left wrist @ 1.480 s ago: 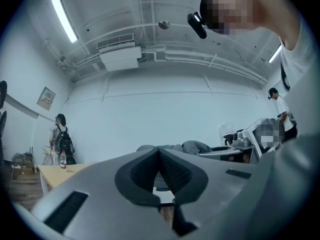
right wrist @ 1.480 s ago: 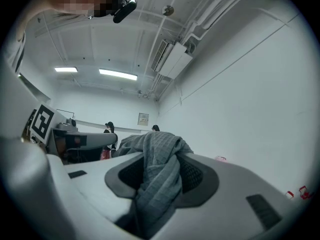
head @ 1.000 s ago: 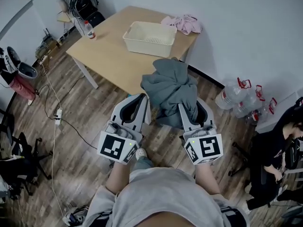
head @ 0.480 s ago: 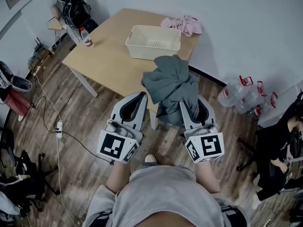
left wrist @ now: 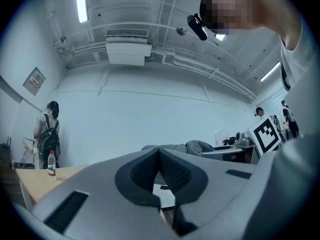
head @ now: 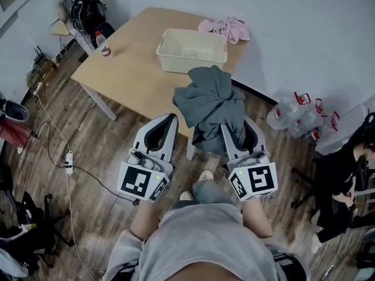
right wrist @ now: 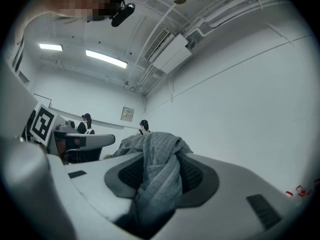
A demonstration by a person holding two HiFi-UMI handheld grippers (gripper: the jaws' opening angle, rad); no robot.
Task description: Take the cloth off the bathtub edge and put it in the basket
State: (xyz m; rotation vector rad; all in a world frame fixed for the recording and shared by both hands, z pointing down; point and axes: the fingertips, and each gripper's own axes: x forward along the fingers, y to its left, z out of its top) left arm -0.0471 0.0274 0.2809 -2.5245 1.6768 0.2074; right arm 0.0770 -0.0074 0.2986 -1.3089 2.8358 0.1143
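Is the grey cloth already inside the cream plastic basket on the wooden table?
No: the grey cloth hangs clamped in the right gripper, short of the cream plastic basket, which stands empty on the wooden table.

Place: an office or lab workroom seems to be showing here, not a home.
Floor: a power strip [head: 69,163] and loose cables [head: 55,127] are lying across wood-look planks [head: 105,139].
Furniture: a plain tabletop [head: 132,69] is standing by a bare white wall [head: 304,34]; a dark swivel chair [head: 26,212] is sitting at the edge.
People: a person [head: 343,180] is sitting at the right.
Ceiling: strip lights [left wrist: 81,1] are glowing near a boxed air conditioner [left wrist: 129,51] and bare pipes [left wrist: 210,69].
Supplies: big water jugs [head: 290,117] are lying by the wall.
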